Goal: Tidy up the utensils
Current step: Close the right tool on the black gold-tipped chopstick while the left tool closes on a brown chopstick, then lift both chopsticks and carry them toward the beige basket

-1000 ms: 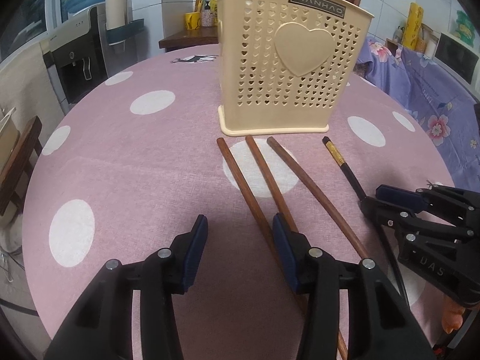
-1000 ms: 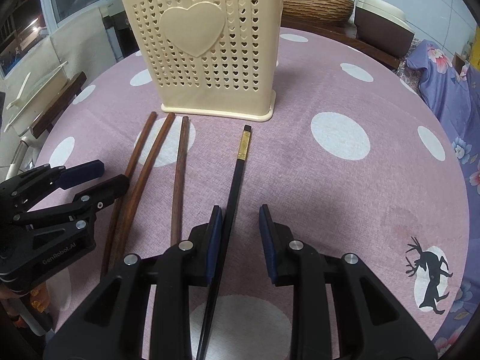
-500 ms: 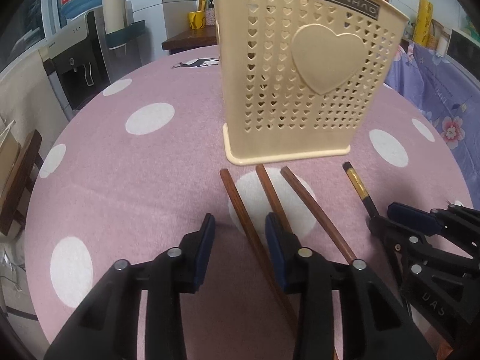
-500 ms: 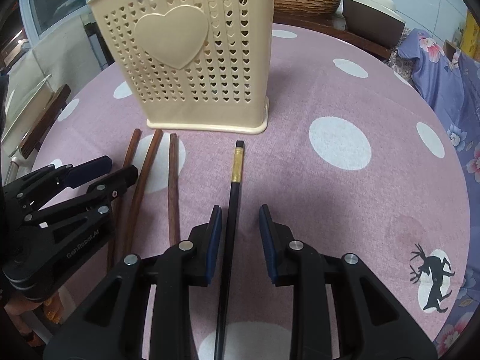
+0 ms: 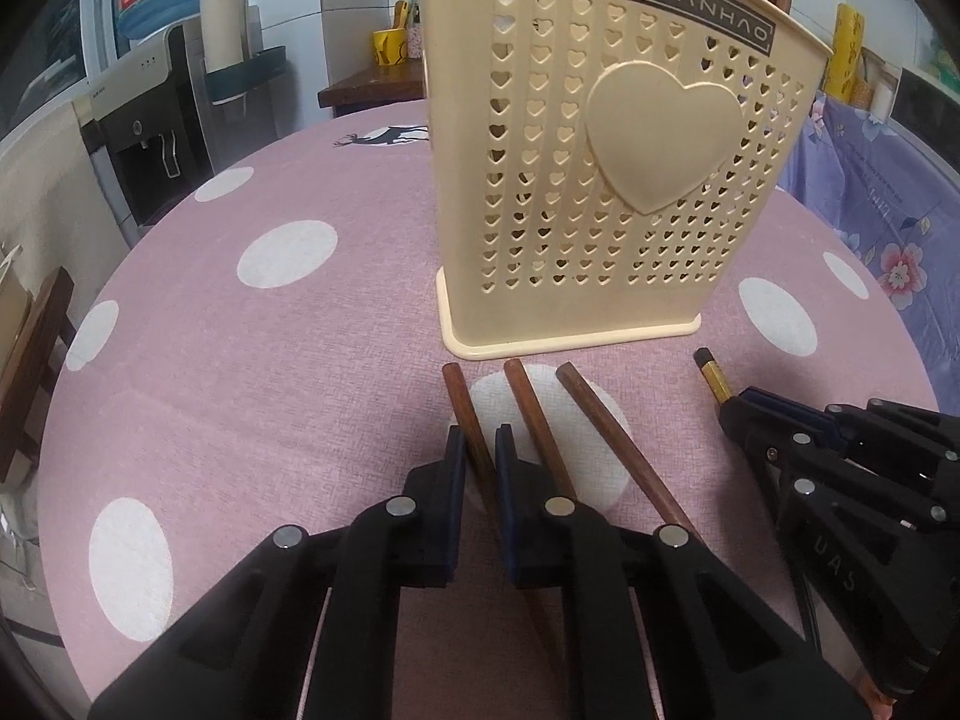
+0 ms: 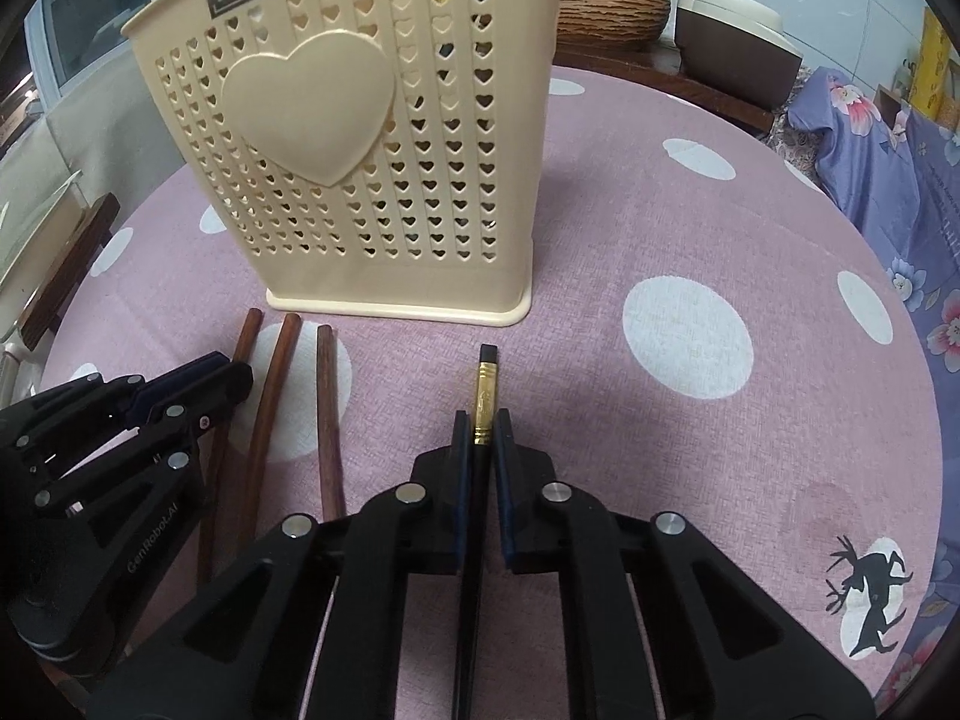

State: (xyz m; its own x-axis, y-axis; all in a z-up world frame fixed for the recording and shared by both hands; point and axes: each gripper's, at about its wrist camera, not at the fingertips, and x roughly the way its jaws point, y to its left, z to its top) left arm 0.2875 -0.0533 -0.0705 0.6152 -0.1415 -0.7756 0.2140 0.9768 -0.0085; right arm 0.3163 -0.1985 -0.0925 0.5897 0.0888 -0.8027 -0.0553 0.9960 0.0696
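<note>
Fingers (image 5: 507,468) closing on brown chopstick (image 5: 465,414), angled downward

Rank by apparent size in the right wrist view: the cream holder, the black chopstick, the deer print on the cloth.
1. Cream holder, plainly largest.
2. Black chopstick, long but thin, partly hidden between the right gripper pads.
3. Deer print, smallest.

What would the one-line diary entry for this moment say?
left gripper: closing on brown chopstick | right gripper: shut on black chopstick | holder: upright on table | two brown chopsticks: loose
</note>
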